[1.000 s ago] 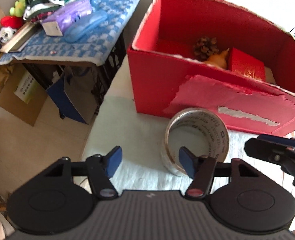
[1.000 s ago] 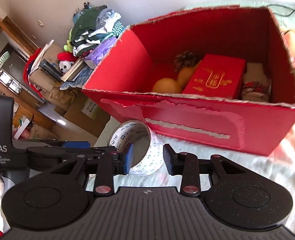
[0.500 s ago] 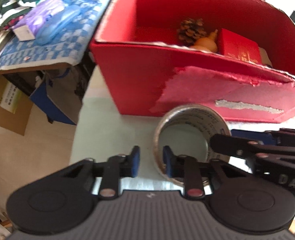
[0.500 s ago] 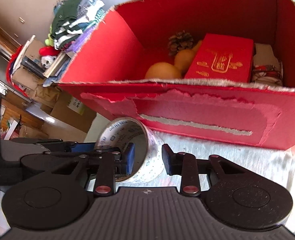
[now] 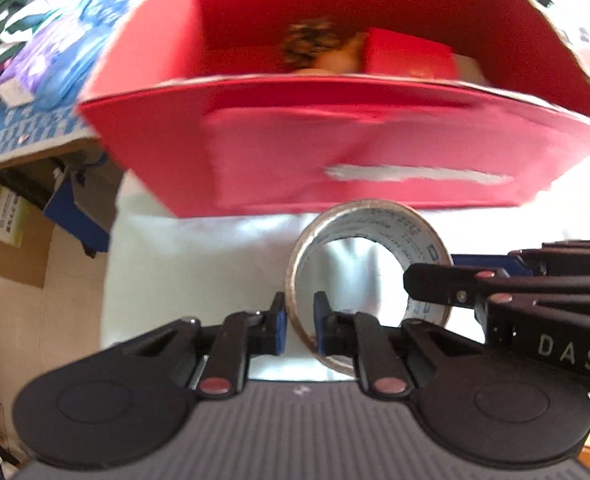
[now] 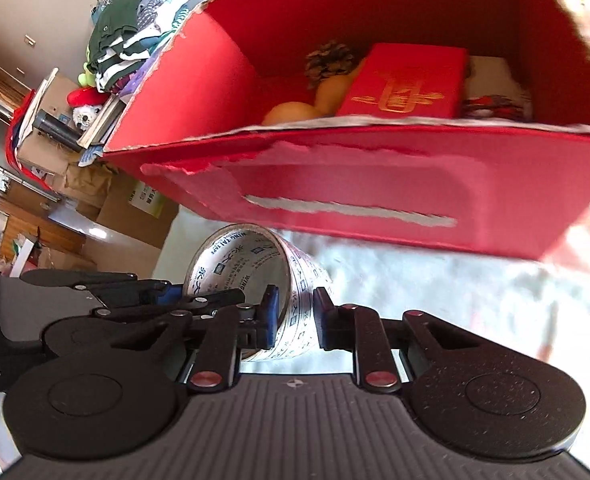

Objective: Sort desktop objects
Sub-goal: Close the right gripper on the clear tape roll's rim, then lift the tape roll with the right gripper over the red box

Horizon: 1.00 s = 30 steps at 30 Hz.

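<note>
A printed roll of packing tape [image 5: 379, 232] hangs lifted in front of the red cardboard box [image 5: 335, 148]. My left gripper [image 5: 299, 322] is shut on the roll's left wall. My right gripper [image 6: 293, 318] is shut on the roll's [image 6: 255, 256] right wall. In the left wrist view the right gripper [image 5: 447, 284] reaches in from the right. In the right wrist view the left gripper [image 6: 163, 292] shows at the left. The red box [image 6: 375, 188] holds a pine cone [image 6: 329, 62], orange gourds [image 6: 291, 114] and a red gift box [image 6: 407, 84].
A pale cloth [image 5: 199, 264] covers the table under the roll. To the left, a side table with a blue checked cloth [image 5: 23, 136] carries folded clothes and cases. Cardboard boxes [image 5: 3, 236] stand on the floor at the left.
The left gripper closed on the roll's wall. Both grippers rose and moved toward the red box with the roll; the box looms larger.
</note>
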Each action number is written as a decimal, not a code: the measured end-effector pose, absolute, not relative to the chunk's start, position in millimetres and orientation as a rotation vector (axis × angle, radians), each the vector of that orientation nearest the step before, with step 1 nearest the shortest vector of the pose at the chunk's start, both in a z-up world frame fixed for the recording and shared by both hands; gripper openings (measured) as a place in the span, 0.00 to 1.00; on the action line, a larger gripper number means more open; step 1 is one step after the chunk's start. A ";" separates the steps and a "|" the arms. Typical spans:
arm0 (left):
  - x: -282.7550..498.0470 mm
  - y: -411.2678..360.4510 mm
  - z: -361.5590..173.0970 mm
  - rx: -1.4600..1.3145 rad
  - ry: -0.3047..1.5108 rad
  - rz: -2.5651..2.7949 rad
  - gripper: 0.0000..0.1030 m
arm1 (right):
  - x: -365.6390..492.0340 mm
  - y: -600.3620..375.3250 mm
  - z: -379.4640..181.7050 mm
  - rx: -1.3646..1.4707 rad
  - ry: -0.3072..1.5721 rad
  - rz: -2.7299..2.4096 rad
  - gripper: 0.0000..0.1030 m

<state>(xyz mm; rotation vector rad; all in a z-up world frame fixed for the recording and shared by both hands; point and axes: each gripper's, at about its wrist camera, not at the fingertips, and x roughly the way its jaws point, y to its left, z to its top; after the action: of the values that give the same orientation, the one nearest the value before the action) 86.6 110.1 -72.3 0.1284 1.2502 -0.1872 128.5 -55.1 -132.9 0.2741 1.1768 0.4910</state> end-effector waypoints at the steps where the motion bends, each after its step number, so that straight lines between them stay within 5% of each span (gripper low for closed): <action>1: 83.1 101.5 -70.1 0.143 1.243 -0.204 0.13 | 126.4 -63.4 -130.2 0.270 1.176 0.483 0.19; 18: 37.1 -79.8 -1.4 0.316 1.029 -0.533 0.13 | 69.1 -238.4 -55.2 0.337 0.947 0.232 0.19; 30: 89.3 -43.7 72.8 0.327 0.830 -0.357 0.12 | 135.0 -196.3 -5.5 0.312 0.756 0.363 0.18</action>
<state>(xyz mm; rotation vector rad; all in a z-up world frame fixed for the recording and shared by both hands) 89.3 -43.7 72.8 0.3270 0.8305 -0.3569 135.0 -196.3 -5.5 0.3119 0.7565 0.3634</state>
